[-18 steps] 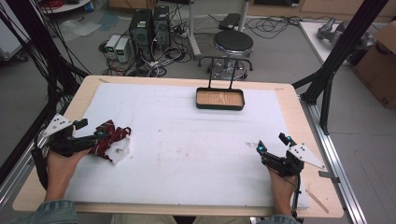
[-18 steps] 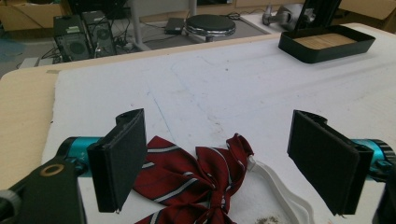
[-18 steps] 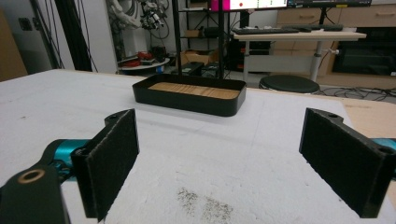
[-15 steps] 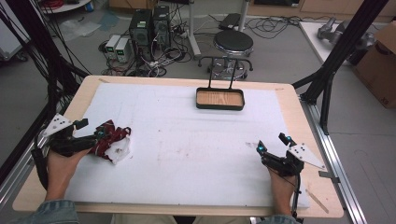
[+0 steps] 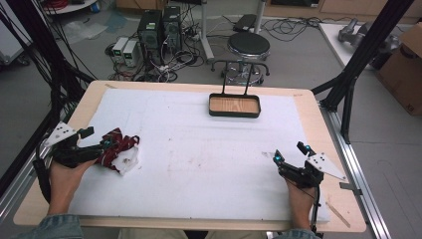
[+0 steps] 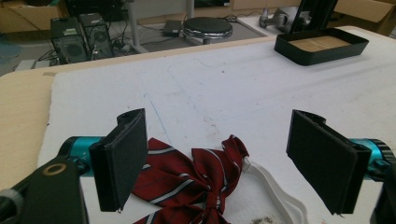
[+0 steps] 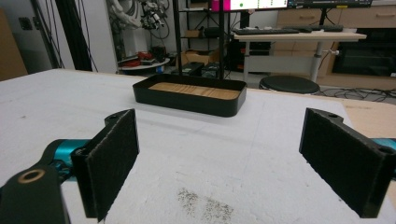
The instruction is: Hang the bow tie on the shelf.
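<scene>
A dark red striped bow tie (image 5: 117,147) with a white strap (image 6: 275,186) lies on the white mat at the left. My left gripper (image 5: 99,138) sits right over it, open, its jaws spread wide to either side of the bow tie (image 6: 187,182) without closing on it. At the right front of the mat my right gripper (image 5: 291,152) is open with nothing between its jaws (image 7: 233,163). A black tray (image 5: 234,105) with a wooden floor stands at the far middle of the mat; the tray (image 7: 189,95) holds nothing that I can see.
The white mat (image 5: 199,149) covers most of the wooden table (image 5: 328,134). Black frame posts (image 5: 358,55) rise at both sides. Behind the table are a stool (image 5: 248,47), computer cases (image 5: 159,27) and cables on the floor.
</scene>
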Available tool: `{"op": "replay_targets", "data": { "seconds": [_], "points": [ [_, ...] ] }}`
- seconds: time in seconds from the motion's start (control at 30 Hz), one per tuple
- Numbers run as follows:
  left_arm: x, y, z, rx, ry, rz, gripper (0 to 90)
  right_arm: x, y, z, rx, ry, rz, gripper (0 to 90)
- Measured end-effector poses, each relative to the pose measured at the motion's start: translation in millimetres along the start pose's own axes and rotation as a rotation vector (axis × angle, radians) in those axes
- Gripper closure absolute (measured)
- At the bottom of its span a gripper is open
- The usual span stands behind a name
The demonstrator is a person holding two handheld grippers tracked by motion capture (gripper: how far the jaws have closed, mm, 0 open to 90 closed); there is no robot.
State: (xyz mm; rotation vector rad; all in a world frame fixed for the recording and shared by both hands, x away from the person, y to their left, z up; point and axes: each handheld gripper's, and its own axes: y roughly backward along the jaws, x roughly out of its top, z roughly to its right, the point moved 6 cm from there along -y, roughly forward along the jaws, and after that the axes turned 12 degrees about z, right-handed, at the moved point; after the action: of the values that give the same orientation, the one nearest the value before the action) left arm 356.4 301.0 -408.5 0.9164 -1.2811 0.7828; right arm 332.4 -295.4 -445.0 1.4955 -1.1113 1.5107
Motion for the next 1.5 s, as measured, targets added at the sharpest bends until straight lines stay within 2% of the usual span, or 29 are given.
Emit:
{"op": "replay_targets", "data": {
  "seconds": [0.37, 0.6, 0.7, 0.73, 0.77, 0.83, 0.87, 0.9, 1.07, 1.2, 1.3, 1.33, 1.5],
  "points": [
    [-4.7, -4.4, 1.6, -0.002, -0.01, -0.02, 21.0, -0.1, 0.1, -0.1, 0.0, 0.0, -0.001, 11.1],
    [-13.9, -9.1, 1.1, 0.007, -0.021, -0.054, 21.3, -0.3, -0.1, -0.1, 0.0, 0.0, -0.002, 11.1],
    [-20.2, -12.1, 0.5, 0.018, -0.022, -0.078, 22.8, -0.5, -0.2, -0.1, 0.002, 0.0, -0.004, 11.1],
    [-25.2, -14.5, 0.4, 0.019, -0.023, -0.104, 23.5, -0.6, -0.2, 0.2, 0.001, 0.002, -0.005, 11.1],
    [-25.2, -14.5, 0.4, 0.019, -0.023, -0.104, 24.2, -0.6, -0.2, 0.0, 0.001, -0.001, -0.006, 11.1],
    [-32.1, -17.2, -0.5, 0.026, -0.026, -0.137, 25.1, -0.6, -0.1, -0.1, 0.002, -0.001, -0.006, 11.1],
    [-32.1, -17.2, -0.5, 0.026, -0.026, -0.137, 25.2, -0.6, -0.1, -0.1, 0.002, 0.0, -0.006, 11.1],
    [-35.9, -18.6, -1.2, 0.027, -0.026, -0.166, 25.3, -0.7, 0.0, -0.6, 0.003, -0.004, -0.008, 11.1],
    [-42.6, -21.3, -1.8, 0.028, -0.017, -0.191, 27.7, -0.7, -0.1, -0.1, 0.002, -0.001, -0.007, 11.1],
    [-50.4, -25.1, -1.0, 0.035, -0.032, -0.22, 30.1, -0.9, -0.3, -0.3, 0.001, -0.002, -0.008, 11.1],
    [-57.4, -28.5, -0.4, 0.046, -0.052, -0.263, 32.0, -0.9, -0.2, -0.2, 0.001, -0.002, -0.009, 11.1],
    [-61.5, -30.0, 0.1, 0.044, -0.049, -0.289, 34.7, -1.0, -0.2, -0.3, 0.002, -0.002, -0.009, 11.1],
    [-66.5, -32.0, 0.9, 0.03, -0.042, -0.317, 44.8, -1.0, -0.2, -0.2, 0.002, -0.002, -0.009, 11.1]
  ]
}}
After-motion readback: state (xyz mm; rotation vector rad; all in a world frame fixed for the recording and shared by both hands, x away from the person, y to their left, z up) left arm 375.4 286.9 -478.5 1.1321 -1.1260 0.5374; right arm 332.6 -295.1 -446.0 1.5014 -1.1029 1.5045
